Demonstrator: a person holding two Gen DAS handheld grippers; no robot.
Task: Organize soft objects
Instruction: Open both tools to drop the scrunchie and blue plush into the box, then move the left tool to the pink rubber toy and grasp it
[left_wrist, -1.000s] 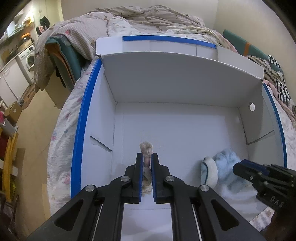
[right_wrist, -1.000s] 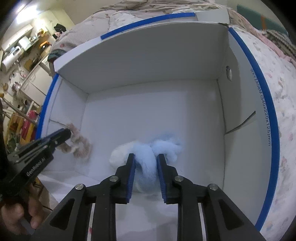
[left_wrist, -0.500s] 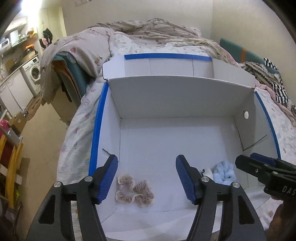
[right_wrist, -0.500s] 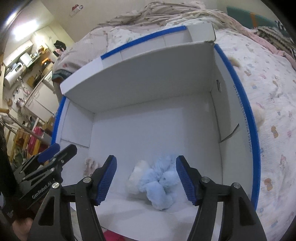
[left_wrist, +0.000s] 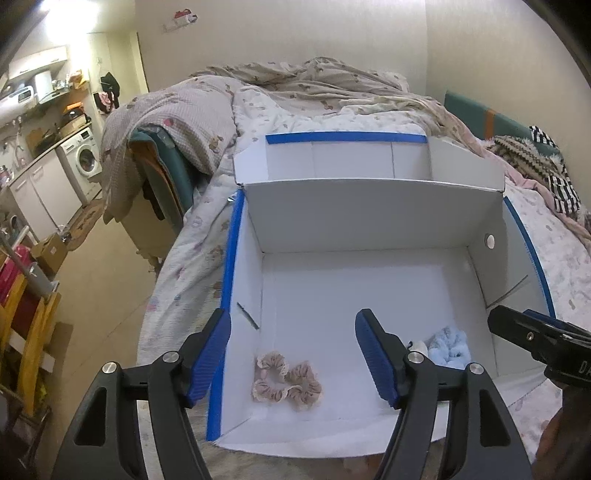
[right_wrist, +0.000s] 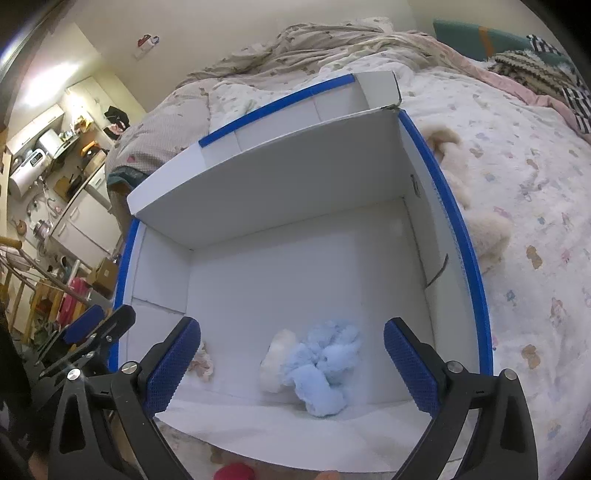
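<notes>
**Both grippers released above the white box on the bed**

A white box (left_wrist: 369, 218) with blue-taped edges sat open on a bed (right_wrist: 517, 155) covered by a patterned sheet. The left gripper (left_wrist: 293, 354) hung over the near left part of the box, its jaws still spreading and clasping nothing. Beneath the gap between them, on the box floor close to the left wall, lay a beige-pink scrunchie (left_wrist: 286, 382), clear of both blue pads.

The right gripper (right_wrist: 291, 362) hung over the near right part of the box, its jaws likewise widening, with nothing pressed between them. Under it a fluffy light-blue soft item (right_wrist: 325, 369) rested on the box floor, touching a smaller cream-white piece (right_wrist: 275, 360) on its left side. Neither pad touched either of them. In the right wrist view the scrunchie showed only partly, behind the left pad of that gripper.

The scrunchie and the blue item lay well apart along the near edge of the box. Outside the box, just beside its right wall, a cream plush thing (right_wrist: 480, 221) lay on the sheet. A rumpled blanket (left_wrist: 303, 85) was heaped at the far end of the bed
</notes>
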